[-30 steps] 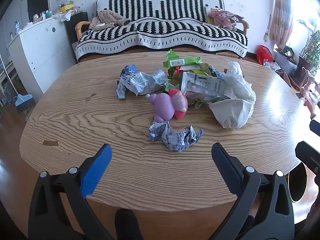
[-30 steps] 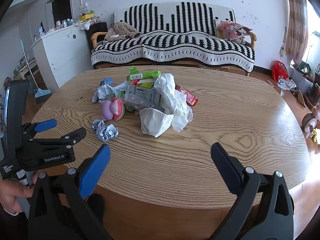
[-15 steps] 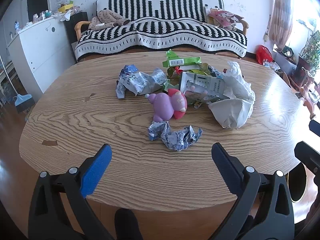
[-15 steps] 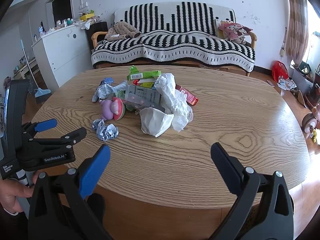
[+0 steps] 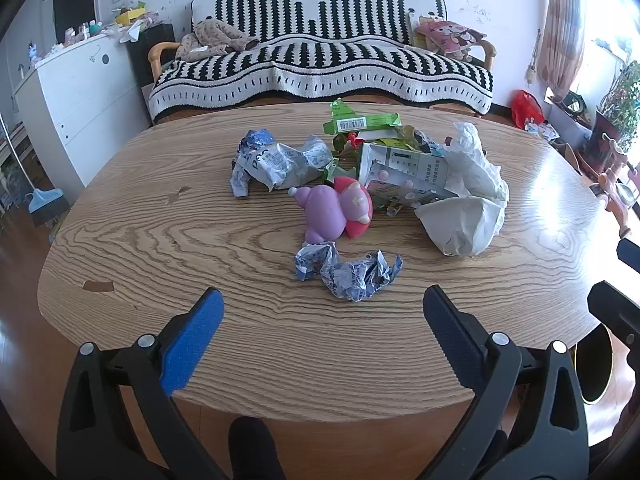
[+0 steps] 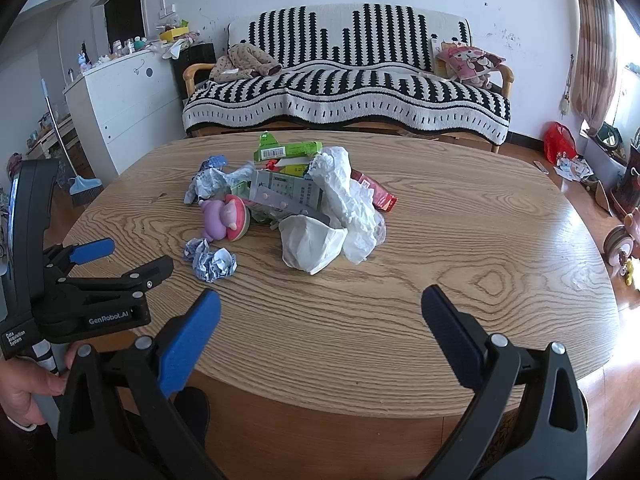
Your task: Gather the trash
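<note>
A pile of trash lies mid-table: a crumpled blue-white wrapper (image 5: 347,273) nearest me, a larger crumpled blue-white bag (image 5: 280,162), a white plastic bag (image 5: 466,208), a grey-green box (image 5: 402,172), a green carton (image 5: 362,122) and a purple-pink toy (image 5: 336,210). My left gripper (image 5: 322,320) is open and empty above the near table edge, short of the small wrapper. My right gripper (image 6: 320,316) is open and empty near the front edge, short of the white bag (image 6: 320,240). The left gripper (image 6: 120,258) also shows in the right wrist view.
The oval wooden table (image 5: 160,248) has a striped sofa (image 5: 320,64) behind it and a white cabinet (image 5: 80,92) at the left. A red wrapper (image 6: 376,196) lies behind the white bag. A round dark bin (image 5: 594,364) stands below the table's right edge.
</note>
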A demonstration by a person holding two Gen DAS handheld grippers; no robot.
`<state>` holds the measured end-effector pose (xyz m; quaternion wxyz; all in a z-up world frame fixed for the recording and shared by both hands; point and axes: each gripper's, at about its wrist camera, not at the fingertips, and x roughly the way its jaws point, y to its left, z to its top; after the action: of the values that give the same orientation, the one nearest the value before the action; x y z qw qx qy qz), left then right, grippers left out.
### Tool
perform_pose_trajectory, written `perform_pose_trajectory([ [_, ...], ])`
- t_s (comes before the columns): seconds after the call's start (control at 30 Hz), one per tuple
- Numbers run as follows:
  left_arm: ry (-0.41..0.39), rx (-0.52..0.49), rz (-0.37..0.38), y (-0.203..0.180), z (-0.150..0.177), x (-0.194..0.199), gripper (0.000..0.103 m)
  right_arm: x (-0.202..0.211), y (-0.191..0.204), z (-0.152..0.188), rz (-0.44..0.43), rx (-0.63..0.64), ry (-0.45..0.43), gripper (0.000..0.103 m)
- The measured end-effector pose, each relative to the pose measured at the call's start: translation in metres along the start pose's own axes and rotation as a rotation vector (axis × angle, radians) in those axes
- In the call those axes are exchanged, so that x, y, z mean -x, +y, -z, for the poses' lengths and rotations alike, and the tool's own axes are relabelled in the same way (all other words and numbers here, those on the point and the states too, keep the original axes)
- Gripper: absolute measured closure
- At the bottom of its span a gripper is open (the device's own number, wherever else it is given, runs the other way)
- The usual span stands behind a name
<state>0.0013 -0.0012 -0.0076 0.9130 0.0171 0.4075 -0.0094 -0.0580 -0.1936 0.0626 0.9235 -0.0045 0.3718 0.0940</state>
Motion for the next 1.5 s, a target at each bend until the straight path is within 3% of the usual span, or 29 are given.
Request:
perform_pose_trajectory([
  [0.27, 0.01, 0.002, 0.005, 0.0, 0.0, -0.001, 0.006, 0.0, 0.0, 0.0, -0.002, 0.0, 0.002, 0.006],
  [0.43, 0.059, 0.021, 0.028, 0.005, -0.001, -0.011, 0.006, -0.01, -0.002, -0.003, -0.009, -0.026, 0.007, 0.006],
  [0.63, 0.142, 0.044, 0.026, 0.008, -0.003, -0.045, 0.006, -0.053, -0.004, -0.018, -0.028, -0.087, 0.072, 0.006],
  [0.83, 0.142, -0.039, -0.004, -0.005, -0.008, -0.073, 0.006, -0.114, -0.007, -0.031, -0.03, -0.153, 0.156, 0.006],
  [1.13, 0.185, -0.01, -0.013, -0.002, -0.012, -0.104, 0.006, -0.163, -0.001, -0.034, -0.031, -0.182, 0.201, 0.006],
  [1.2, 0.16, -0.019, -0.02, -0.004, -0.014, -0.104, 0.006, -0.167, 0.0, -0.034, -0.021, -0.179, 0.196, 0.015],
  [1.23, 0.144, -0.021, -0.01, -0.004, -0.015, -0.103, 0.007, -0.169, -0.001, -0.033, -0.024, -0.18, 0.202, 0.029],
  [1.27, 0.14, -0.023, -0.001, -0.005, -0.016, -0.104, 0.011, -0.171, -0.002, -0.032, -0.034, -0.186, 0.213, 0.04],
  [1.33, 0.146, -0.024, 0.014, -0.006, -0.016, -0.105, 0.048, -0.167, -0.004, -0.031, -0.06, -0.203, 0.212, 0.046],
  [1.43, 0.141, -0.016, 0.033, -0.004, -0.015, -0.099, 0.065, -0.155, -0.004, -0.032, -0.084, -0.191, 0.189, 0.047],
  [1.5, 0.131, -0.004, 0.061, -0.003, -0.016, -0.089, 0.067, -0.142, -0.004, -0.034, -0.099, -0.18, 0.168, 0.047],
])
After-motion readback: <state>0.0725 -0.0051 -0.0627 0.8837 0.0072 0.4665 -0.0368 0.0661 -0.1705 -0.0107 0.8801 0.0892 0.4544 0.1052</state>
